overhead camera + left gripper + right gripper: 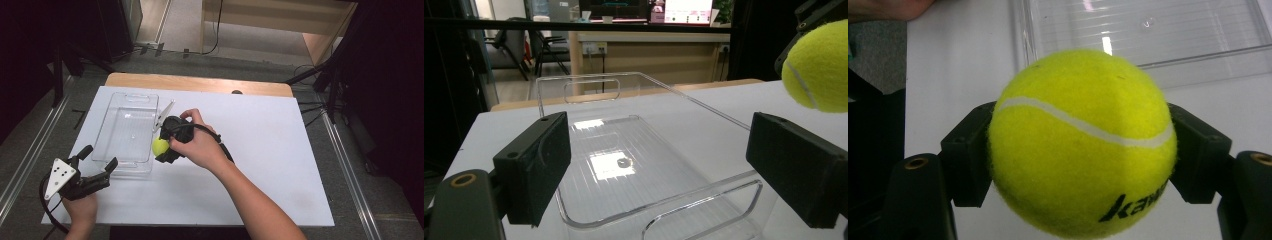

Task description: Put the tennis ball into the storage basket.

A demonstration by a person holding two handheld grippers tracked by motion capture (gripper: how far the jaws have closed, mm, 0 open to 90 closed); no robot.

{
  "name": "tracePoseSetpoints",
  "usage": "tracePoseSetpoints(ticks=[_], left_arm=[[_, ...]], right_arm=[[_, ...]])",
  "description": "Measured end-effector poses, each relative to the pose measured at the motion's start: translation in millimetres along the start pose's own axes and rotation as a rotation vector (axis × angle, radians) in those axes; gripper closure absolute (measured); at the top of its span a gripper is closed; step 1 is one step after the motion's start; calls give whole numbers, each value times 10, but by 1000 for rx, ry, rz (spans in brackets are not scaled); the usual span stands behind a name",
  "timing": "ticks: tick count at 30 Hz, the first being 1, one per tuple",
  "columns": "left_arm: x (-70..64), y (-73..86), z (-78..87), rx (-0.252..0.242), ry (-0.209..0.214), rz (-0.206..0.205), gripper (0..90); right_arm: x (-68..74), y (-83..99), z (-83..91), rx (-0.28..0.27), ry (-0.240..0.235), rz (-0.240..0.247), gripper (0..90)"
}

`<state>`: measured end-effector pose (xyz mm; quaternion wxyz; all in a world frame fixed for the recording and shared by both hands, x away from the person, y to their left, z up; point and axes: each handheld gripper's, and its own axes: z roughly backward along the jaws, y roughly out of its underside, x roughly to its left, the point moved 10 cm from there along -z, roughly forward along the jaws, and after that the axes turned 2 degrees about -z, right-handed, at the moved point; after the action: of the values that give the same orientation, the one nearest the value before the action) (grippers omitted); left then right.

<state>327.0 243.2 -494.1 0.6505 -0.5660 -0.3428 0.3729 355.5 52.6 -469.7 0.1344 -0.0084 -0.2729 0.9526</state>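
Tennis ball: yellow-green ball (160, 146), clamped in the right gripper (163, 148), held just beside the right long edge of the clear tray (116, 165), above the white tabletop (280, 165).
High view, tray: an empty clear bin with handle cut-outs, lying lengthwise near the left edge of the table.
High view, left gripper: the left gripper (100, 167) is held low at the tray's near end, jaws apart, nothing between them.
High view, extra item: a pale clip-like piece (164, 114) sits by the tray's far right corner; what it is cannot be told.
Left gripper view: both black jaws stand wide apart before the tray's near handle (704, 210); the ball (819, 67) hangs at upper right, off the tray's side.
Right gripper view: the ball (1080, 142) sits squeezed between the two jaws, white seam and dark lettering showing; the tray's rim (1198, 57) lies just beyond it.
Step in hand: judged as carrying the ball to the tray.
Next move: likely a short shift over the rim, lowering, then parting the jaws; the left gripper could steady the tray.
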Motion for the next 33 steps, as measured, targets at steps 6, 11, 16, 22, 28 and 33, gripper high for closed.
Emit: tracePoseSetpoints(ticks=[6,11,16,22,28,33], left_arm=[[4,3,5,3,-2,4,113],[-7,1,4,0,3,1,113],[-7,2,4,1,4,2,113],[-5,-3,9,-5,7,9,113],[-2,0,9,-1,4,8,113],[2,1,8,-1,4,8,113]], right_arm=[[-11,-85,-28,2,-2,6,235],[-4,-152,-15,-11,-10,8,235],[-5,-179,-33,-4,-10,10,235],[-11,-232,-43,-9,-9,9,235],[-7,-309,-62,-14,-10,16,235],[3,-385,-77,-17,-18,25,235]])
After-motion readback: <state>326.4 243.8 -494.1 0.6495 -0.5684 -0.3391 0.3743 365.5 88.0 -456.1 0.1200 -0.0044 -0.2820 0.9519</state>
